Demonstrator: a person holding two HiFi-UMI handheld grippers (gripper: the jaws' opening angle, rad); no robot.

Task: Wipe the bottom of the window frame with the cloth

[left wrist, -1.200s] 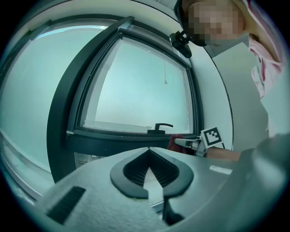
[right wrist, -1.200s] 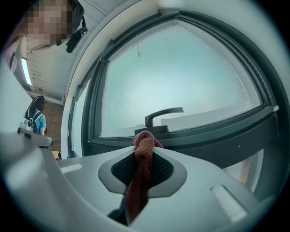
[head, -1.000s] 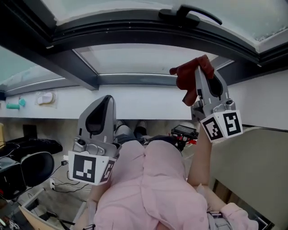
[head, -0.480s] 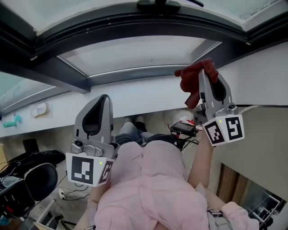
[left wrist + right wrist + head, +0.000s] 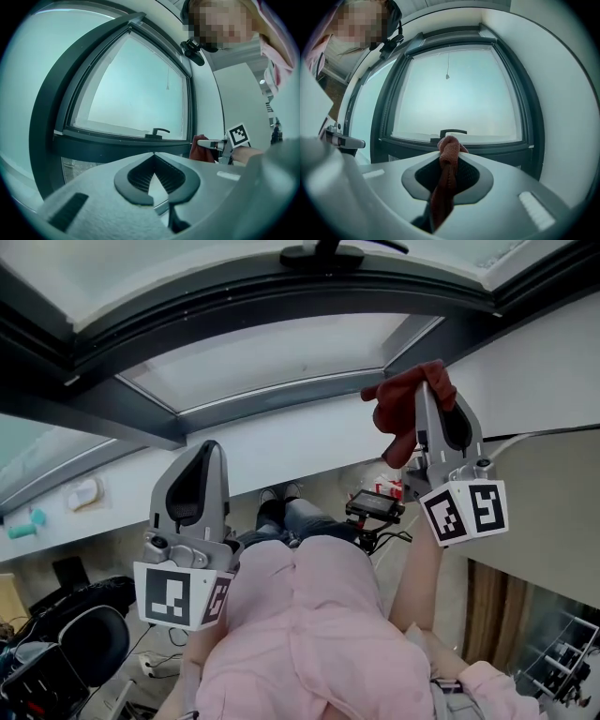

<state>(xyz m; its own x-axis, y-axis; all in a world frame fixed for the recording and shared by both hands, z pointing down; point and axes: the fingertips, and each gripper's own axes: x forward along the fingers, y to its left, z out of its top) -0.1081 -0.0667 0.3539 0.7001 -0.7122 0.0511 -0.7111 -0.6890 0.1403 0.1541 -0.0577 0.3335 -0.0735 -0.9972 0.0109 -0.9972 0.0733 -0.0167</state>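
Right hand-held gripper (image 5: 427, 395) clamps cloth (image 5: 401, 407) near lower edge of window frame (image 5: 497, 150); left hand-held gripper (image 5: 208, 451) clenched, empty.

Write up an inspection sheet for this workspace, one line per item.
Surface: dark window frame, bottom rail dry-looking; no dirt can be made out.
Job's things: red cloth, bunched, held up near the frame's lower right corner; contact cannot be told.
Clutter: teal item and pale item on the white sill.
Grippers: right gripper shut on cloth; left gripper shut, empty, held lower.
Cables: white cable on the floor below.
Surroundings: window handle, black chair, person in pink top.
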